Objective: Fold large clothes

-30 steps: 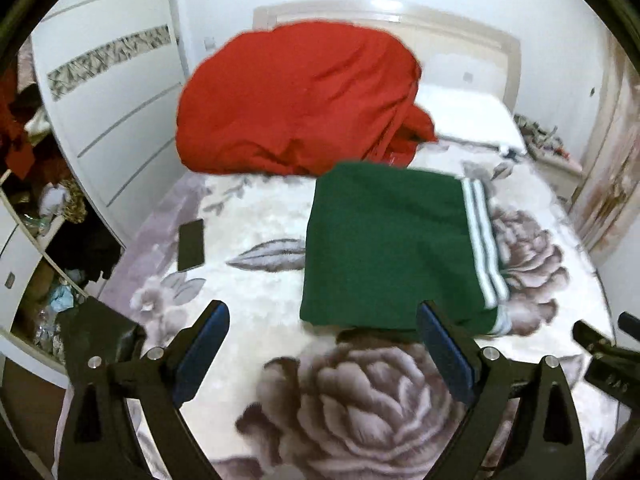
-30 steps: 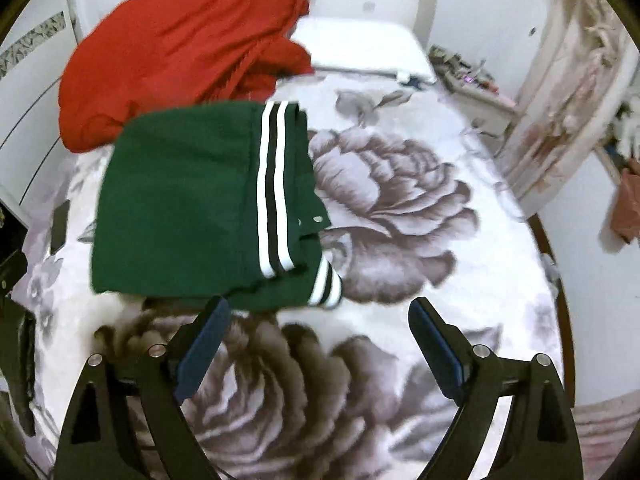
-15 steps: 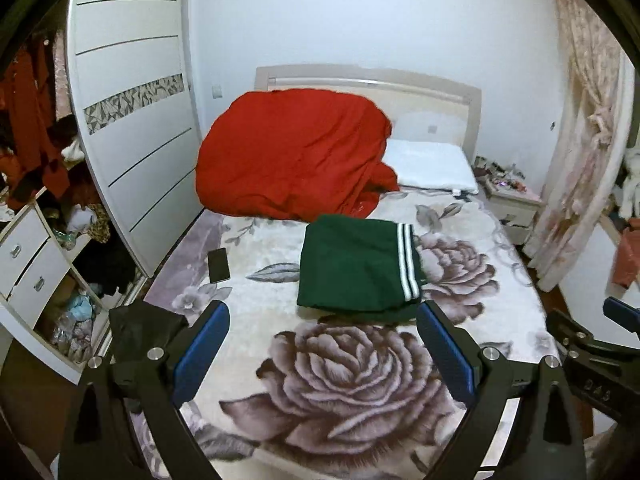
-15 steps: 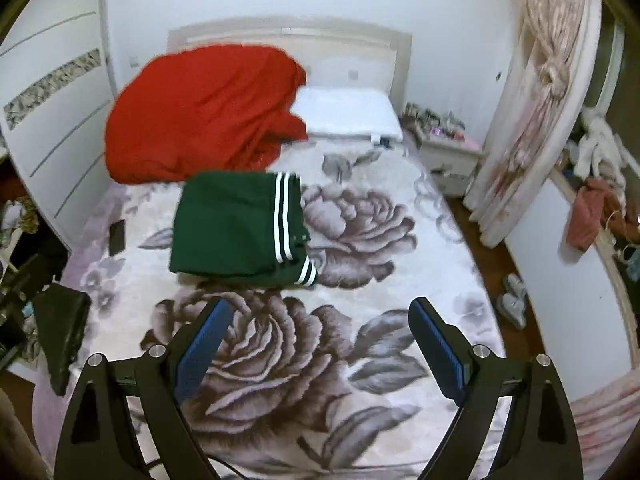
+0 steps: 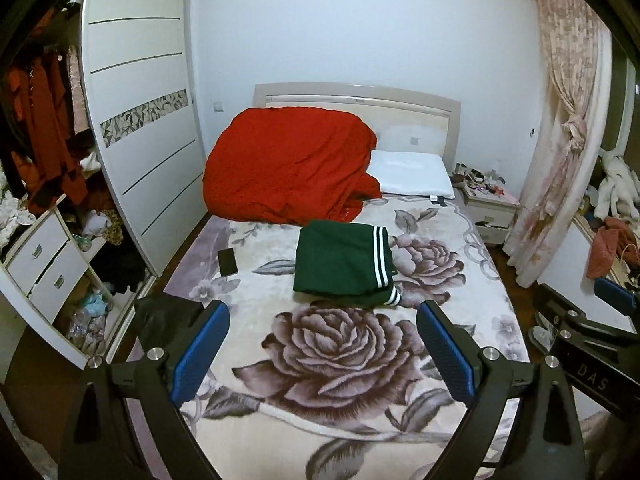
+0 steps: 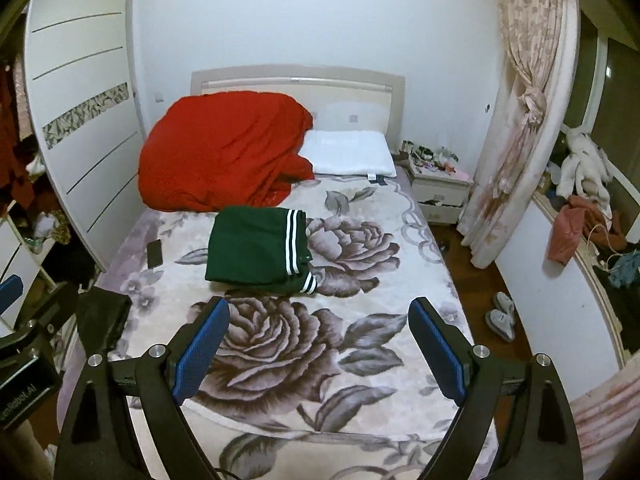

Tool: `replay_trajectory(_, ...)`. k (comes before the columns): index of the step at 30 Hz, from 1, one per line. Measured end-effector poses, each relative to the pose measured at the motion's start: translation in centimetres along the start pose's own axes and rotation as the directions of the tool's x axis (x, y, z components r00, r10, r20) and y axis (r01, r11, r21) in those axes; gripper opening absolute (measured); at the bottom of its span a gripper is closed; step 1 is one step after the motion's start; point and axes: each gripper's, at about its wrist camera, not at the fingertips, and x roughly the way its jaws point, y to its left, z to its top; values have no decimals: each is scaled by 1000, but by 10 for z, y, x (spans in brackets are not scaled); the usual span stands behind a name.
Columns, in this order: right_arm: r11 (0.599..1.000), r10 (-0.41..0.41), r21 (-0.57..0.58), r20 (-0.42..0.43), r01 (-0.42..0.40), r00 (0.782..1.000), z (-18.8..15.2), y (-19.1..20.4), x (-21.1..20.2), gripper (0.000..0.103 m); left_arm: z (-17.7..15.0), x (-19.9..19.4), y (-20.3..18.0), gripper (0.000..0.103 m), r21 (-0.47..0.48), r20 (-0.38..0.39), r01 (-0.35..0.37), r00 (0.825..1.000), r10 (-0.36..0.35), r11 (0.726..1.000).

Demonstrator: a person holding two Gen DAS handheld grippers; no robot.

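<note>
A folded green garment [image 5: 342, 266] lies mid-bed on the floral blanket [image 5: 340, 344], below a red quilt [image 5: 288, 164]; the left gripper [image 5: 322, 346] and right gripper [image 6: 318, 342] hover wide apart, empty

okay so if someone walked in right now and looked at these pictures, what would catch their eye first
Probably the big red bedding heap piled against the headboard, left of the white pillow. Next, the folded green garment with white stripes lying mid-bed on the rose-print blanket. Both grippers, left gripper and right gripper, hang open over the foot, holding nothing.
</note>
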Motion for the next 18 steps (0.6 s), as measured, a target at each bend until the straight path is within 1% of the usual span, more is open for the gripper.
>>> replay_trajectory(2,1000,1,-4,12,-1,1000,-2,-3,-22,93,0,-12,-2,96,2,2,-2,1000,2,1000)
replay_trajectory(6,1000,3,-6,27,-3,1000,-4,-9,-52,93,-1,-28,-5,96,-1,12,-4,1000,4,1000)
replay_trajectory(11,1000,-11,-8,60,11,998,-5,-16,-85,95,-3,-47,-4,96,-14,39,-28,999,28,1000)
replay_trajectory(18,1000,13,-10,91,-12,996,-3,-20,-113,95,-1,-63,-1,97,-34,47,-41,998,42,999)
